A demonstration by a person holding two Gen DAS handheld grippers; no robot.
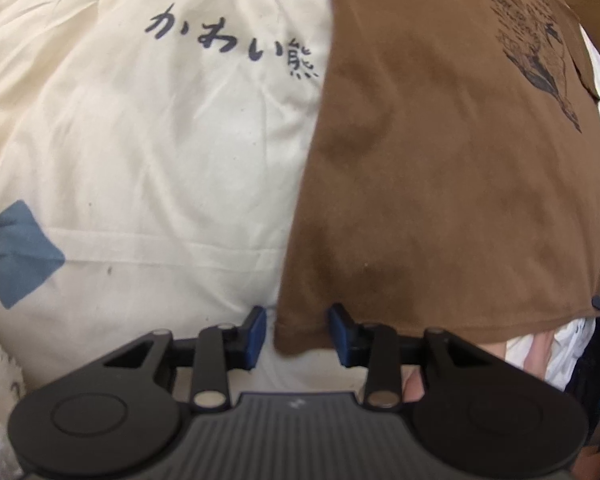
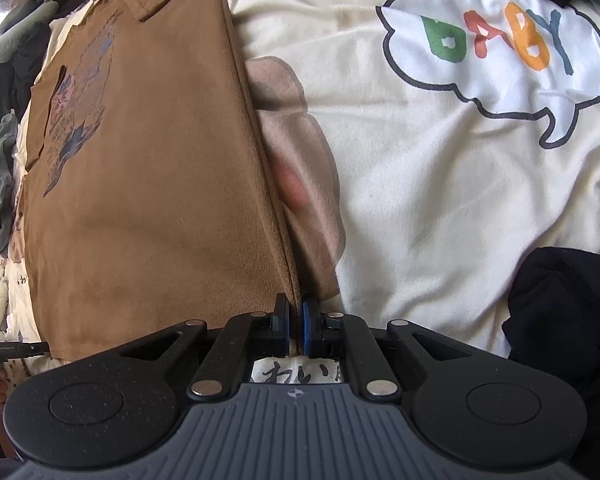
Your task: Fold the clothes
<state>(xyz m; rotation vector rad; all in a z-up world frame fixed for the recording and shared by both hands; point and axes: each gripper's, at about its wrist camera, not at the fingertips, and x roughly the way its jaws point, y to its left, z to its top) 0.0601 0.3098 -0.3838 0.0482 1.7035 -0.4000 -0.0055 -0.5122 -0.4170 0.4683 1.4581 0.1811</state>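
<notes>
Where the brown shirt (image 1: 440,168) lies spread flat on a cream bedcover (image 1: 148,152), its near corner sits between the blue pads of the left claw (image 1: 298,334). That claw stands partly spread, one pad on each side of the shirt's corner, and neither pad presses the cloth that I can see. Ahead of it and to its left the bedcover carries dark brush-script characters (image 1: 232,46) and a blue diamond patch (image 1: 14,254). The shirt runs away from the claw to the far right, where a printed picture (image 1: 540,52) shows.

In the right wrist view the right claw (image 2: 296,326) is pressed together on the shirt's (image 2: 148,184) near edge, pinching a thin fold of brown cloth between its pads. The shirt stretches ahead and to the left of this claw (its collar lies at the far end). To the claw's right the bedcover (image 2: 440,200) shows a speech bubble with "BABY" (image 2: 496,36) in coloured letters, and a dark garment (image 2: 572,312) lies near on the right.
</notes>
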